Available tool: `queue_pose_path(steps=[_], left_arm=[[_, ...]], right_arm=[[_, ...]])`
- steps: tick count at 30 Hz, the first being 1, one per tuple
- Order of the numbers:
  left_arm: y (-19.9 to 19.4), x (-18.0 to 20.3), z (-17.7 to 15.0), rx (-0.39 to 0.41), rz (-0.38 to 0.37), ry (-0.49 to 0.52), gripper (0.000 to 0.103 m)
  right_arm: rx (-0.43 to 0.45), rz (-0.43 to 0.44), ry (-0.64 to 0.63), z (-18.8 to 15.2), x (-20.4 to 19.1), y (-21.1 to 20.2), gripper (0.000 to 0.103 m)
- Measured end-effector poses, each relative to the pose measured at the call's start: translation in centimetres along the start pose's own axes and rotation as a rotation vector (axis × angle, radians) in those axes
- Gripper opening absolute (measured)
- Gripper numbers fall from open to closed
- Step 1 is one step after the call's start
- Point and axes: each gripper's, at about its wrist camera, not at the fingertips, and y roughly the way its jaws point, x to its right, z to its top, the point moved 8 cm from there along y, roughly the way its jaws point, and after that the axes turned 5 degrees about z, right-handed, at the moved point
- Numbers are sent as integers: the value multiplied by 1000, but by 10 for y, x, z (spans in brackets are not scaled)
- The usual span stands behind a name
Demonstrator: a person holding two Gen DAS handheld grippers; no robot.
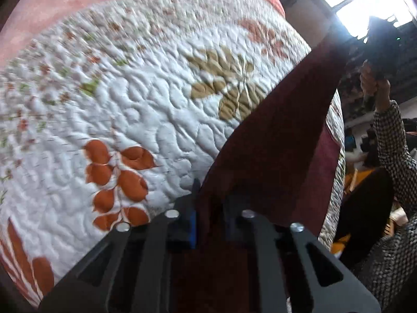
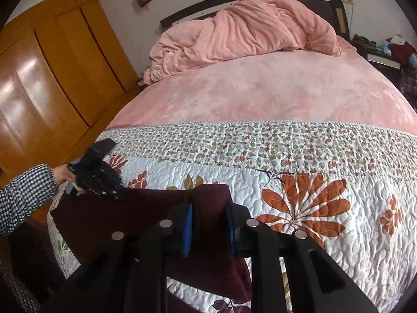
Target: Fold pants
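Observation:
The dark maroon pants (image 2: 146,208) hang stretched between my two grippers above the quilt. In the right wrist view my right gripper (image 2: 209,224) is shut on one end of the pants, with cloth bunched between its blue pads (image 2: 188,230). My left gripper (image 2: 114,190) shows at the left in that view, shut on the other end. In the left wrist view my left gripper (image 1: 209,219) is shut on the pants (image 1: 273,143), which run up to the right toward my right gripper (image 1: 375,49), held high and dark against the window.
A white quilt (image 2: 299,161) with orange and tan leaf prints covers the near part of the bed. Beyond it lie a pink sheet (image 2: 260,91) and a heaped pink duvet (image 2: 242,31). A wooden wardrobe (image 2: 52,78) stands left and a cluttered nightstand (image 2: 385,52) far right.

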Motion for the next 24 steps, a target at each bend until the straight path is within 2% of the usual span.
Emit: queue_pose_path(steps=[3, 5, 7, 8, 10, 12, 15, 18, 22, 24], left_arm=[[-30, 5, 0, 124, 114, -17, 10], [-56, 17, -2, 227, 276, 3, 10], [-77, 34, -8, 292, 425, 29, 10], [-83, 46, -13, 314, 524, 64, 10], [-86, 73, -26, 326, 666, 138, 10], [-74, 96, -50, 301, 747, 206, 10], [-59, 112, -77, 280, 774, 235, 10], [-52, 123, -98, 281, 777, 246, 10], [-45, 144, -116, 285, 795, 313, 10], [-43, 158, -124, 293, 779, 307, 10]], right_arm=[[-9, -37, 21, -3, 2, -2, 21], [-9, -51, 39, -5, 2, -4, 21], [-20, -77, 38, -12, -3, -6, 21], [-25, -82, 34, -16, -5, -8, 21], [-46, -100, 33, -32, -11, -8, 21], [-92, -118, 42, -54, -13, -5, 21], [-184, -132, 48, -97, -18, 0, 21], [-236, -146, 43, -131, -29, -4, 21], [-211, -169, 49, -142, -38, -27, 21], [-171, -186, 50, -143, -41, -44, 21]])
